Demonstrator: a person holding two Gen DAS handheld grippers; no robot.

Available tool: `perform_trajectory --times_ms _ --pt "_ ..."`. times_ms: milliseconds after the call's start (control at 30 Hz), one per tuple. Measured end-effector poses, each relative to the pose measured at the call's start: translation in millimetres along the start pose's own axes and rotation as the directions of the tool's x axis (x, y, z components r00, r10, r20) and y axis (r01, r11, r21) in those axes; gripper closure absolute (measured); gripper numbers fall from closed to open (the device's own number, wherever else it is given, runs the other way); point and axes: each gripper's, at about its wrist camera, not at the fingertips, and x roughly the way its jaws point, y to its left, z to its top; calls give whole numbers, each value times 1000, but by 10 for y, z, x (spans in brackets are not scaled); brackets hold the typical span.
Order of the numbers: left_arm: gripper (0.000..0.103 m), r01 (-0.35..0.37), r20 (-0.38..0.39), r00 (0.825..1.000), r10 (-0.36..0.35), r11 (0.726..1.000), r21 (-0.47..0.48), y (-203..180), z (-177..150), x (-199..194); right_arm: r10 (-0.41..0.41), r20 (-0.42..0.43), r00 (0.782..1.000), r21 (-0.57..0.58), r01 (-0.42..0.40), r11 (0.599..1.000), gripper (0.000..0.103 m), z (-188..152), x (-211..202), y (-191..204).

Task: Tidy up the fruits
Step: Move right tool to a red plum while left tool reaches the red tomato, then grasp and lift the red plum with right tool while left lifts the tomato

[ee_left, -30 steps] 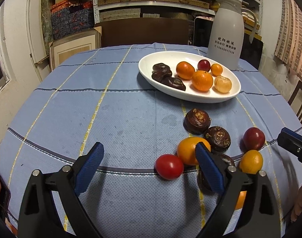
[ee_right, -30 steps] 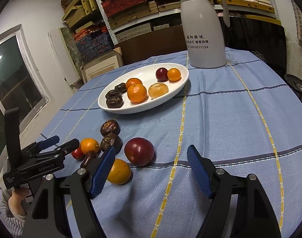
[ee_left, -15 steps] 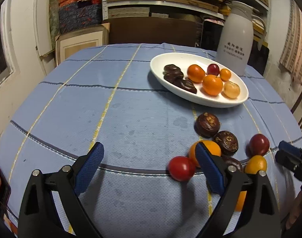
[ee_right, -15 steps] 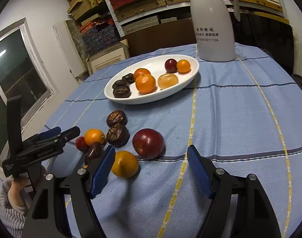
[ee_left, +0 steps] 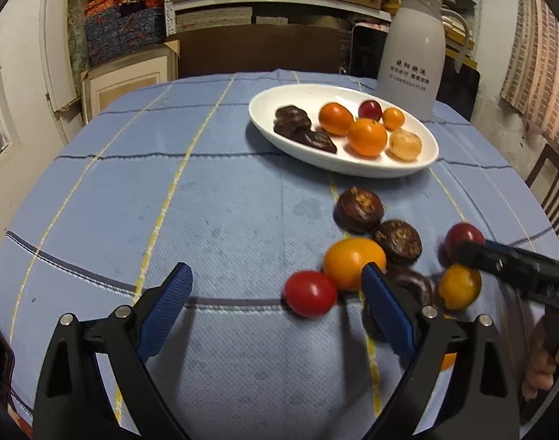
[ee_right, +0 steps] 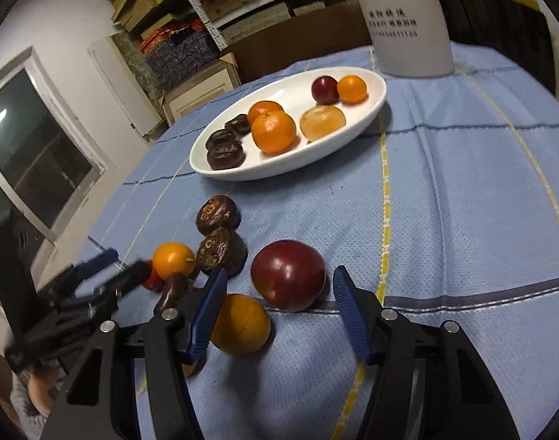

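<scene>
The right gripper [ee_right: 279, 304] is hanging low over the tablecloth [ee_right: 462, 220] with its blue-padded jaws spread wide and gripping nothing. A dark red plum [ee_right: 288, 274] is sitting between the jaws, just ahead of the tips; whether either pad is touching it cannot be told. A yellow-orange fruit [ee_right: 241, 324] is lying just beside the left pad, on its inner side.

The left gripper [ee_left: 275, 306] is likewise standing wide apart and carrying nothing. A small red tomato [ee_left: 310, 293] is lying just ahead of its opening, toward the right pad, touching a larger orange fruit [ee_left: 352, 262] beyond it. A dark elongated fruit [ee_left: 411, 284] is partly hiding behind the right pad.

Farther out, two dark brown wrinkled fruits [ee_left: 358, 209] are resting side by side on the cloth, near the orange one. At the far right of the left wrist view, the right gripper's black finger is reaching in over the loose fruit.

Well beyond the loose pile, a white oval dish [ee_right: 374, 108] is holding three dark fruits, two oranges, a pale peeled fruit, a small plum and a small orange. A white thermos jug [ee_left: 411, 58] is standing just behind the dish.
</scene>
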Motion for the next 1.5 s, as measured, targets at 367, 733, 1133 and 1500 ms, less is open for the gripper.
perform_trajectory --times_ms 367,733,1133,1500 --pt "23 75 -92 993 -79 996 -53 194 -103 130 23 5 1000 27 -23 999 61 -4 -9 -58" --pt "56 124 -93 989 -117 990 66 -47 -14 219 9 13 1000 8 -9 1000 62 -15 -24 -31" --pt "71 120 -23 993 -119 991 62 -37 22 43 -26 61 998 -6 26 1000 63 -22 -149 -36" --pt "71 94 102 990 -101 993 76 -72 848 -272 -39 238 970 -33 48 998 63 523 -756 55"
